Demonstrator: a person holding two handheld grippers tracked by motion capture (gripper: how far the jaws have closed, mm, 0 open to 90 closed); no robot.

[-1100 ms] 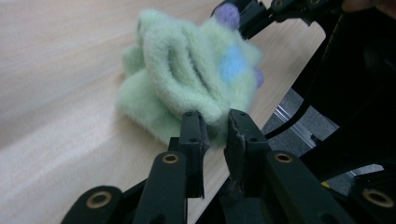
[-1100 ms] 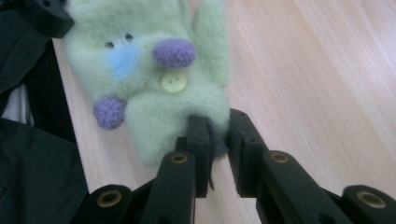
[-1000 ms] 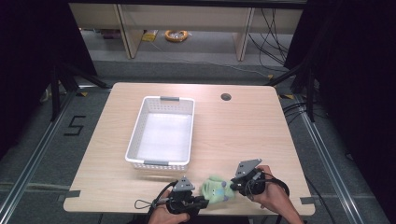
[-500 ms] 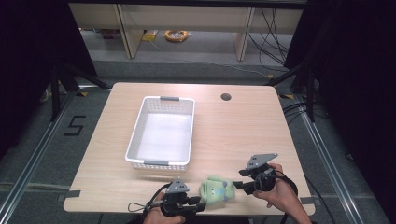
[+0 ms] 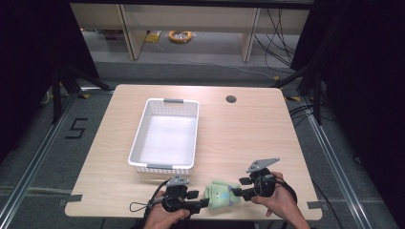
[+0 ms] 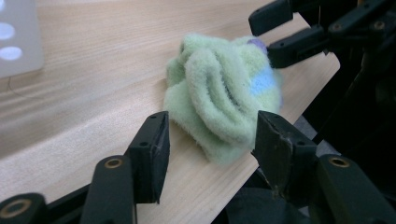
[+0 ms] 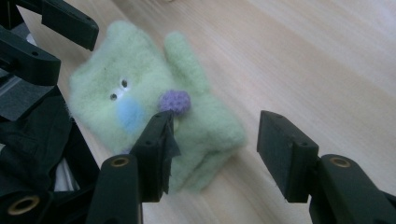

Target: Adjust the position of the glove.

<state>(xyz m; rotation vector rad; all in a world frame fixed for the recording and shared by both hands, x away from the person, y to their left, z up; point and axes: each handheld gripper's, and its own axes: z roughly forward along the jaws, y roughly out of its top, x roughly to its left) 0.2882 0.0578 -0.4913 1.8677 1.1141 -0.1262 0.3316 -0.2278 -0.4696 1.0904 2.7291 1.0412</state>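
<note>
two grippers flank a green plush toy at the table's near edge.

the left gripper (image 5: 203, 204), low and left of centre in the high view, has its jaws apart; in the left gripper view the toy (image 6: 224, 95) sits just beyond and between them, bunched into folds, not clamped. the right gripper (image 5: 237, 193), low and right of centre, also has its jaws spread; in the right gripper view the toy (image 7: 154, 116) lies face up with two small eyes, a blue patch and a purple knob, the left-hand jaw over its lower part, the other jaw over bare wood. the toy (image 5: 220, 193) lies between the two grippers on the table (image 5: 248, 129). a white basket (image 5: 139, 143) stands above it, left of centre. a dark round hole (image 5: 231, 99) sits in the tabletop toward the upper right.
</note>
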